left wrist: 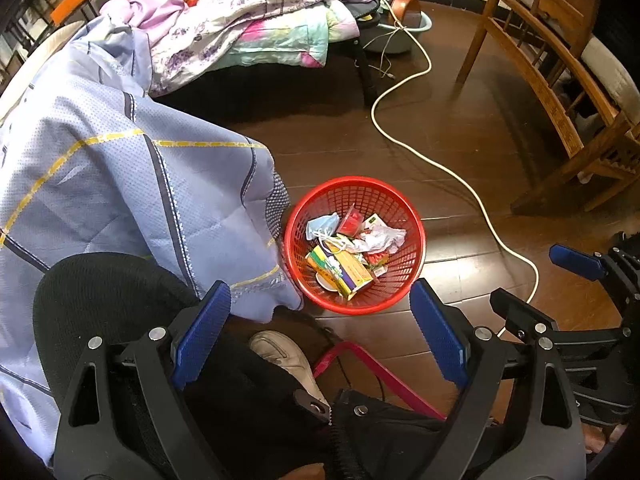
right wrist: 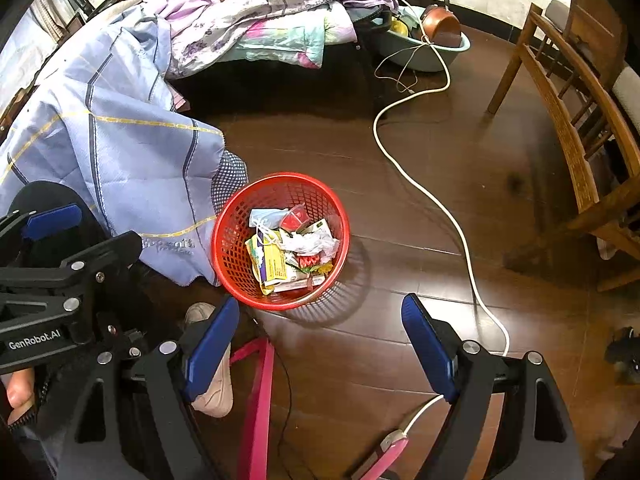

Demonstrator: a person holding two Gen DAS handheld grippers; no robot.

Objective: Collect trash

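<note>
A red mesh basket (left wrist: pixel 354 246) stands on the dark wood floor (left wrist: pixel 460 184) at centre frame in both wrist views, already holding a heap of trash (left wrist: pixel 348 254): a crumpled blue face mask, flattened yellow cartons, wrappers and white paper. It appears set just off the corner of a blue quilt (left wrist: pixel 120 184) that drapes from the left of the frame, probably so refuse can be dropped in from above. The left gripper (left wrist: pixel 320 336) and right gripper (right wrist: pixel 320 344) both hang steeply downward at the lower edge, blue pads spread wide with nothing between them; the basket lies beyond the fingertips, untouched. A white cable (right wrist: pixel 436 208) snakes from the upper middle to the lower right, passing near the basket without touching it. A pale shoe (left wrist: pixel 286 360) and a pink strap (right wrist: pixel 258 392) show beneath the jaws, partly masked by the gripper frames. Whether loose litter remains on the floor cannot be told; the quilt hides the ground at left, and a wooden chair (left wrist: pixel 560 92) is cut off at right.
</note>
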